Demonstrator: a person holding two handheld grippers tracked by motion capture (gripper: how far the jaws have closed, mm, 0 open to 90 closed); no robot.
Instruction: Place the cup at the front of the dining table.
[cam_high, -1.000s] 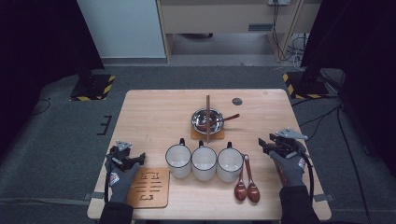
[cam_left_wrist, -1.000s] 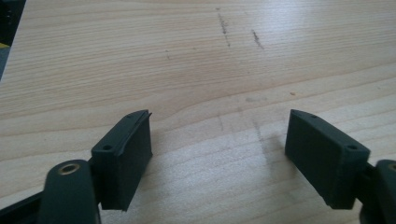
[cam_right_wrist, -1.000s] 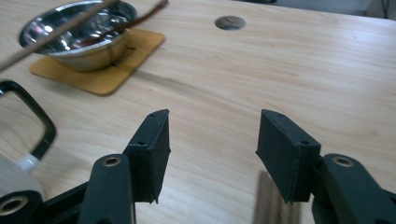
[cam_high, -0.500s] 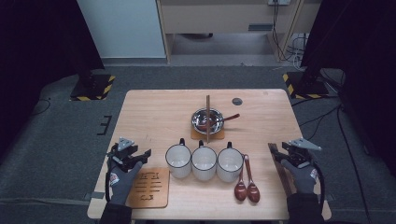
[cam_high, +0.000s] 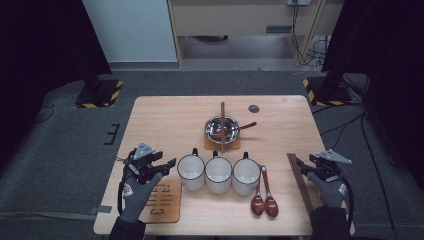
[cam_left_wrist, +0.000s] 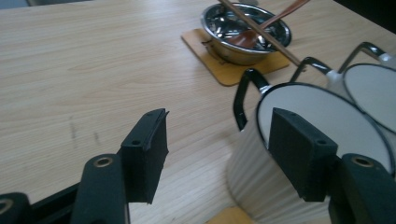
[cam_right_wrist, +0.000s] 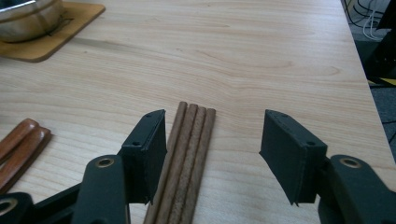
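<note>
Left gripper (cam_high: 167, 163) raised beside leftmost white mug (cam_high: 190, 172), jaws spread and just been closing on nothing, right gripper (cam_right_wrist: 212, 140) low over chopsticks (cam_right_wrist: 187, 158) at table's (cam_high: 165, 120) right edge, jaws spread and opening, chopsticks lying untouched between them.

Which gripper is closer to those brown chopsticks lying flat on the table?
Right. The right gripper hangs open over the chopsticks; the left gripper is across the table, beside the mugs.
</note>
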